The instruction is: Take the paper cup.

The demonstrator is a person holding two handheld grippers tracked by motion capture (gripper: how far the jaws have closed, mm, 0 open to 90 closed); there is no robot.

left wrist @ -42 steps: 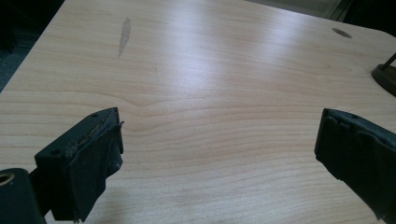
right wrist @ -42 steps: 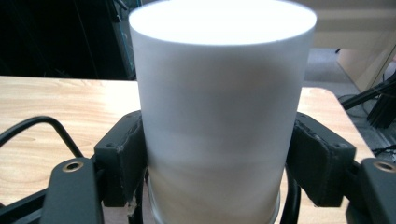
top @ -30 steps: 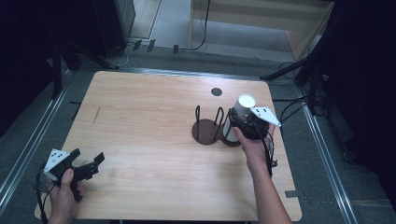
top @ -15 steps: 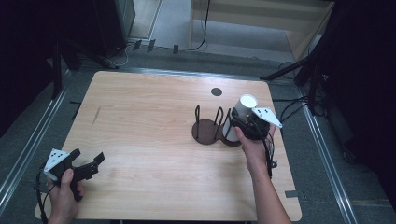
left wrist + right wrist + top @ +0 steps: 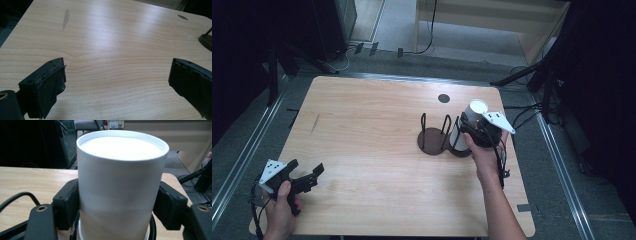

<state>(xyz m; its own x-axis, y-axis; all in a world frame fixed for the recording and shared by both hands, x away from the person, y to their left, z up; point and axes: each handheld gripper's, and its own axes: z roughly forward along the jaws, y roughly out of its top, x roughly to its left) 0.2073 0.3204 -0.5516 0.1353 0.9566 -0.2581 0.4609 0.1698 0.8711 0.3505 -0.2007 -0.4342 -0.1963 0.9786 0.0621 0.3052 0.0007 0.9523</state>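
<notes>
cup [image 5: 121,185] gripped in the right-hand ring of the dark wire rack [image 5: 436,137], my right gripper [image 5: 475,131] closing onto it.
jaws have just been narrowing and now press both its sides. left gripper [image 5: 304,178] idles wide open and empty, well apart from the rack. squeezing harder could dent the thin wall; lifting askew could snag the ring and drag the rack along.
</notes>
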